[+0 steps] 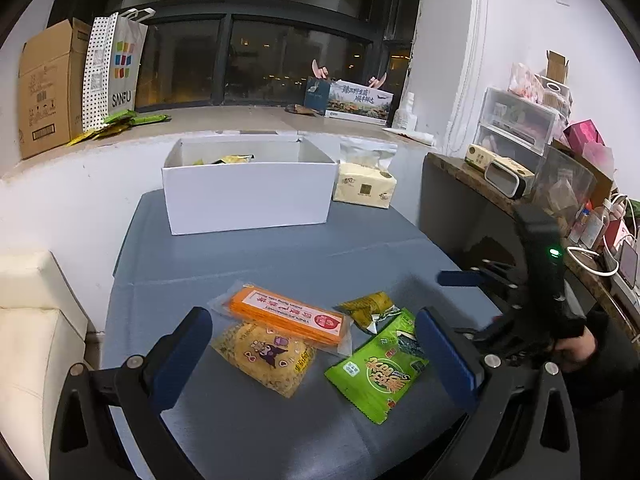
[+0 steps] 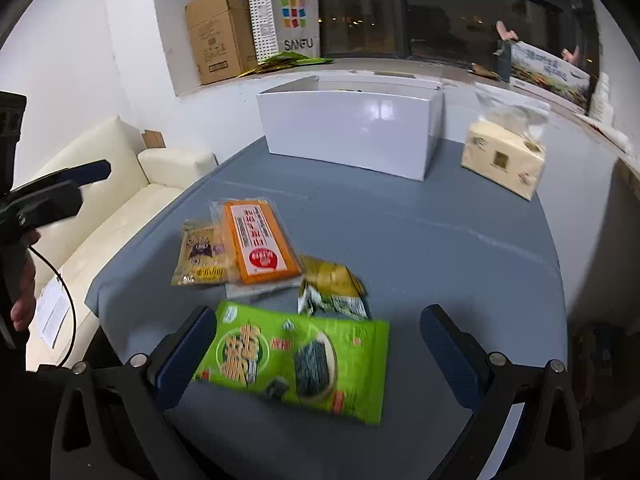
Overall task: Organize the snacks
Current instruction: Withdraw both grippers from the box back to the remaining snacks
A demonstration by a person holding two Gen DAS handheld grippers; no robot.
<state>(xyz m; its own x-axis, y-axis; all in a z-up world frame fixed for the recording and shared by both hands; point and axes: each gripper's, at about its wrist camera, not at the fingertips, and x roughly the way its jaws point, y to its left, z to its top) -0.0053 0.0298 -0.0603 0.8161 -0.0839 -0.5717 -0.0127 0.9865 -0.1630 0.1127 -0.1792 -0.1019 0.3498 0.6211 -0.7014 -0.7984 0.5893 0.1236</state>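
Note:
Several snacks lie on the grey table: an orange pack (image 1: 286,315) (image 2: 260,240), a yellow Kuromi pack (image 1: 266,354) (image 2: 200,254), a small olive wrapper (image 1: 370,310) (image 2: 332,284) and a green seaweed bag (image 1: 380,368) (image 2: 296,358). A white box (image 1: 248,196) (image 2: 352,132) stands at the far side with some snacks inside. My left gripper (image 1: 316,352) is open above the yellow and orange packs. My right gripper (image 2: 320,352) is open, with the green bag between its fingers; it also shows in the left wrist view (image 1: 460,278).
A tissue pack (image 1: 364,186) (image 2: 504,160) sits right of the white box. A cream sofa (image 2: 120,208) is left of the table. A cluttered shelf (image 1: 520,168) stands on the right. A cardboard box (image 1: 48,88) and paper bag (image 1: 114,68) rest on the windowsill.

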